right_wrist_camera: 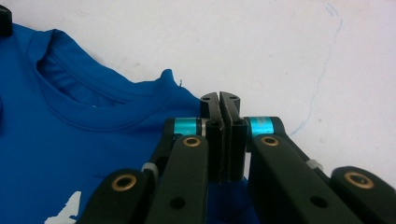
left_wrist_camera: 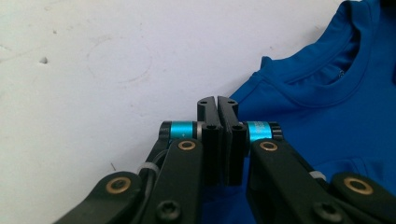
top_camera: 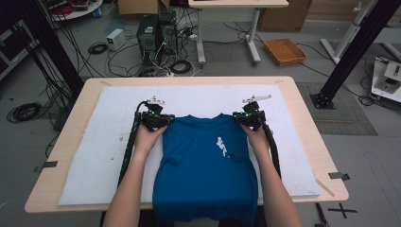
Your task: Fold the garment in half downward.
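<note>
Both claws, left (top_camera: 158, 121) and right (top_camera: 247, 119), were clamped on the shirt (top_camera: 205, 165) shoulders near the table's (top_camera: 302, 123) far edge; soft, light cloth, best pinched at those seams.

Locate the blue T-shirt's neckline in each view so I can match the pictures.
High view: the neckline sits at centre, at the shirt's far edge, between the two claws.
Left gripper view: the neckline is at upper right.
Right gripper view: the neckline is at left.
Shared landmark: the white mat under the shirt.
</note>
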Motion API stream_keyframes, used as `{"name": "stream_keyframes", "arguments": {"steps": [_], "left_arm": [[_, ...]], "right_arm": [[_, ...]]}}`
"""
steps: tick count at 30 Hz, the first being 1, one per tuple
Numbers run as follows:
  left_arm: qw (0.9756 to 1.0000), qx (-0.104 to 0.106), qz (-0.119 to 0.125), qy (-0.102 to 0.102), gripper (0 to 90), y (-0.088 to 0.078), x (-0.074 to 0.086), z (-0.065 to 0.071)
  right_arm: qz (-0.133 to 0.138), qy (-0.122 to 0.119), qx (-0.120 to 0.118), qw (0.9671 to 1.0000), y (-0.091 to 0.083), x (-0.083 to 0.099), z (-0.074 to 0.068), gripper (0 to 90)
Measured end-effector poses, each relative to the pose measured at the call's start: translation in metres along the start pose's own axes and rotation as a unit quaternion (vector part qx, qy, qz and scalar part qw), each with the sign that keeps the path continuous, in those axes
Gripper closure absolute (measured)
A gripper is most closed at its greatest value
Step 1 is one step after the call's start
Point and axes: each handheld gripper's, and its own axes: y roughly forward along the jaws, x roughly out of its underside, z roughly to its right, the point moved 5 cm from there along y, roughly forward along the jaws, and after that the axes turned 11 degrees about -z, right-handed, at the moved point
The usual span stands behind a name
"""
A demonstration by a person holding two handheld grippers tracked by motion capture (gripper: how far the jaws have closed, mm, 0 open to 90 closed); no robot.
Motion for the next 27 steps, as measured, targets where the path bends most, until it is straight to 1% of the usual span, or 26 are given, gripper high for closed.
{"name": "stream_keyframes", "arguments": {"steps": [1, 2, 3, 5, 8, 9, 11, 12, 13, 14, 16, 17, 18, 20, 22, 25, 27], "left_arm": [[1.0, 0.0, 0.0, 0.0, 88.1, 0.0, 0.0, 0.0], [1.0, 0.001, 0.0, 0.005, 88.1, -0.003, 0.0, 0.001], [1.0, 0.002, 0.001, 0.007, 88.1, -0.005, 0.0, 0.002], [0.9999, 0.003, 0.002, 0.013, 88.1, -0.007, -0.001, 0.005], [0.9996, 0.007, 0.004, 0.027, 88.0, -0.013, -0.003, 0.011], [0.9994, 0.008, 0.008, 0.031, 88.1, -0.015, -0.003, 0.014], [0.9989, 0.015, 0.023, 0.037, 88.1, -0.023, -0.003, 0.02], [0.9987, 0.014, 0.027, 0.041, 88.1, -0.027, -0.003, 0.023], [0.9982, 0.012, 0.031, 0.05, 88.1, -0.031, -0.002, 0.026], [0.9977, 0.009, 0.032, 0.058, 88.1, -0.034, -0.001, 0.028], [0.9973, 0.008, 0.036, 0.063, 88.0, -0.041, 0.002, 0.032], [0.9973, 0.009, 0.033, 0.065, 88.0, -0.044, 0.003, 0.034], [0.9969, 0.008, 0.029, 0.072, 88.0, -0.047, 0.005, 0.036], [0.996, 0.01, 0.043, 0.077, 88.0, -0.054, 0.007, 0.042], [0.9954, 0.012, 0.05, 0.081, 88.0, -0.06, 0.01, 0.046], [0.994, 0.012, 0.051, 0.095, 88.0, -0.065, 0.02, 0.057], [0.993, 0.015, 0.054, 0.105, 88.0, -0.069, 0.026, 0.063]], "right_arm": [[0.0, 0.0, 0.0, 1.0, 0.0, 0.0, 0.0, 89.4], [0.002, -0.002, 0.002, 1.0, -0.001, -0.001, -0.001, 89.4], [0.003, -0.001, -0.001, 1.0, -0.004, 0.0, -0.003, 89.4], [0.008, -0.008, -0.002, 0.9999, -0.006, 0.0, -0.005, 89.4], [0.016, -0.011, -0.005, 0.9998, -0.013, 0.003, -0.01, 89.4], [0.02, -0.014, -0.006, 0.9997, -0.015, 0.004, -0.012, 89.4], [0.028, -0.02, -0.008, 0.9994, -0.022, 0.006, -0.015, 89.4], [0.031, -0.018, -0.012, 0.9993, -0.025, 0.008, -0.017, 89.3], [0.035, -0.016, -0.017, 0.9991, -0.029, 0.009, -0.018, 89.3], [0.037, -0.017, -0.021, 0.999, -0.032, 0.011, -0.019, 89.4], [0.043, -0.02, -0.024, 0.9986, -0.039, 0.014, -0.022, 89.3], [0.046, -0.025, -0.025, 0.9983, -0.042, 0.016, -0.024, 89.3], [0.049, -0.027, -0.029, 0.998, -0.046, 0.017, -0.027, 89.3], [0.053, -0.029, -0.035, 0.9975, -0.052, 0.022, -0.032, 89.3], [0.063, -0.036, -0.046, 0.9963, -0.06, 0.028, -0.038, 89.2], [0.07, -0.038, -0.059, 0.995, -0.069, 0.037, -0.047, 89.2], [0.078, -0.045, -0.062, 0.994, -0.074, 0.043, -0.053, 89.2]]}}
